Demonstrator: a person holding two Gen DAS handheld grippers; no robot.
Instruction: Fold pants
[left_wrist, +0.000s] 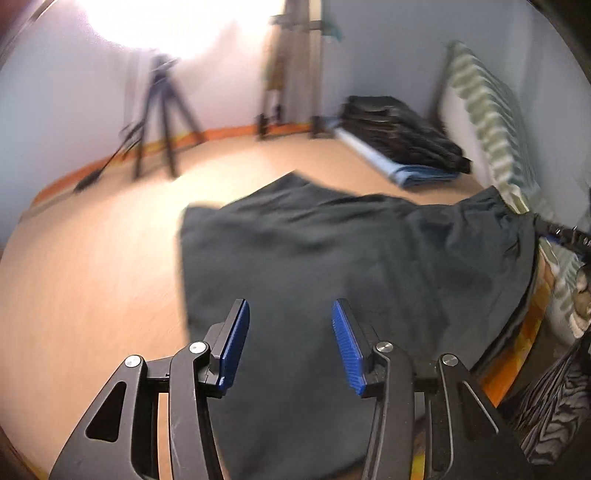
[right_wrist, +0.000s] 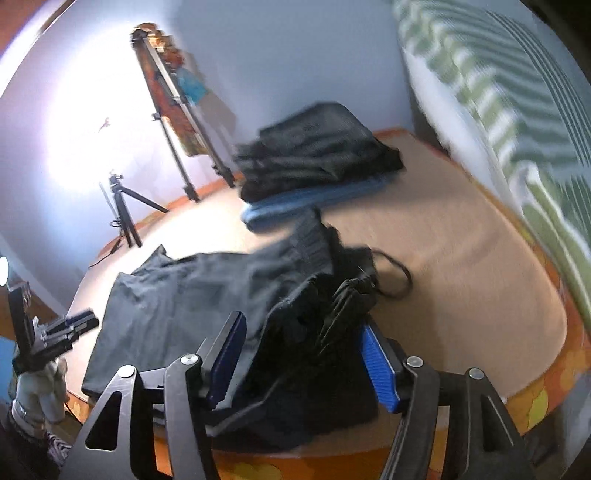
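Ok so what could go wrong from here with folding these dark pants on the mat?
1. The waistband end of the pants is bunched and partly raised between the open jaws of the right tool; folding now would likely trap wrinkles.
2. A drawstring loop trails onto the mat and could snag a finger.
3. The pants' near edge lies close to the mat's rim, so a tug might slide the fabric off.
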